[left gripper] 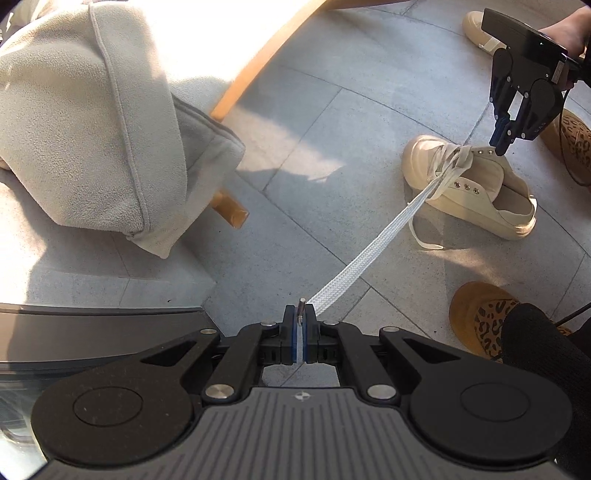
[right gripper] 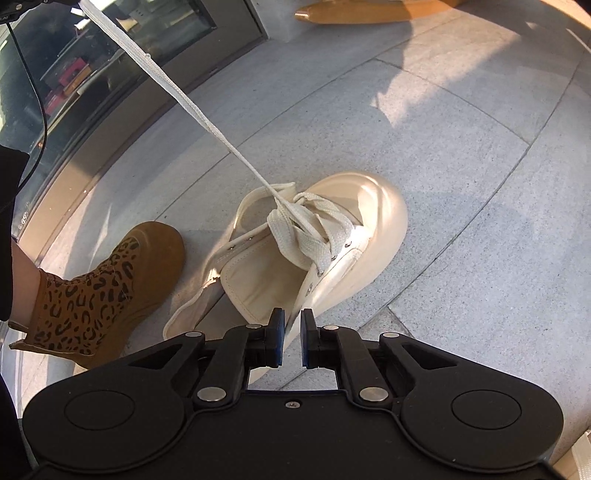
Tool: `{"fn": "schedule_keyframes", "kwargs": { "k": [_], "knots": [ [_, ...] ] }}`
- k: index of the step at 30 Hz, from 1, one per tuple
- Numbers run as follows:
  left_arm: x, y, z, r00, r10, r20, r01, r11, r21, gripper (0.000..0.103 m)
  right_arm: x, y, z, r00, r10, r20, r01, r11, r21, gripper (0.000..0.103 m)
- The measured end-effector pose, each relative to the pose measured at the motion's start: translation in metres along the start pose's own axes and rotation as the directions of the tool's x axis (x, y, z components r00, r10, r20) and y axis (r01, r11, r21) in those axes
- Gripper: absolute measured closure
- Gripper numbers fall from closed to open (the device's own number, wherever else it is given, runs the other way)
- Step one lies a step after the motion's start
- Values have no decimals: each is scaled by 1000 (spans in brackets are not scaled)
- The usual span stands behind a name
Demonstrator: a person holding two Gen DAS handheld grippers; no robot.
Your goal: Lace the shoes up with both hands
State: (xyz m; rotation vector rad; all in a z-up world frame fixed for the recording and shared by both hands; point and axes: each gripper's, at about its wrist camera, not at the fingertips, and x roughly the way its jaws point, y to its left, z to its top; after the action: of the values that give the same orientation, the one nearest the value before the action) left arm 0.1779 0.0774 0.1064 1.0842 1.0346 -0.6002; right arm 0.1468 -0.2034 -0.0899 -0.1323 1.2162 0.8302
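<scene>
A cream canvas shoe [left gripper: 476, 184] lies on the grey stone floor, partly laced; it also shows in the right wrist view [right gripper: 332, 243]. My left gripper [left gripper: 300, 314] is shut on the end of the white lace [left gripper: 369, 254], which runs taut from it to the shoe's eyelets. The same lace [right gripper: 177, 92] crosses the right wrist view up to the top left. My right gripper [right gripper: 292, 317] is slightly open and empty, just above the shoe's side near the heel; it also shows in the left wrist view [left gripper: 504, 144]. A loose lace end [left gripper: 421, 236] lies beside the shoe.
The person's leopard-print boots [right gripper: 96, 291] stand beside the shoe, also seen in the left wrist view [left gripper: 484, 317]. A second cream shoe [left gripper: 476, 26] lies farther off. A grey fleece [left gripper: 92, 110] covers a wooden chair [left gripper: 266, 55]. A glass door frame [right gripper: 110, 122] runs along the floor.
</scene>
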Motion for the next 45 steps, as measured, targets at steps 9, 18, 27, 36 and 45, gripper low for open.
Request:
{"fn": "schedule_keyframes", "kwargs": {
  "k": [9,18,27,36,45],
  "knots": [
    [4,4,3,999,20,45,-20,1000,-5,102,-1,20,26,992,28,120,-19,997,-71,90],
    [17,6,0,996,2,85,-2,1000,-3,101,41,20,61,994,-48,97,54,996,-65,74],
    [28,6,-7,996,0,90,1,1000,-11,101,42,22,49,994,-57,94,69,989,-129,100],
    [30,3,-3,996,3,92,-3,1000,7,101,35,44,34,992,129,14,-122,965,-233,99],
    [32,-2,-1,996,-10,91,9,1000,19,101,34,80,6,929,348,-125,-369,889,-272,94]
  ]
}}
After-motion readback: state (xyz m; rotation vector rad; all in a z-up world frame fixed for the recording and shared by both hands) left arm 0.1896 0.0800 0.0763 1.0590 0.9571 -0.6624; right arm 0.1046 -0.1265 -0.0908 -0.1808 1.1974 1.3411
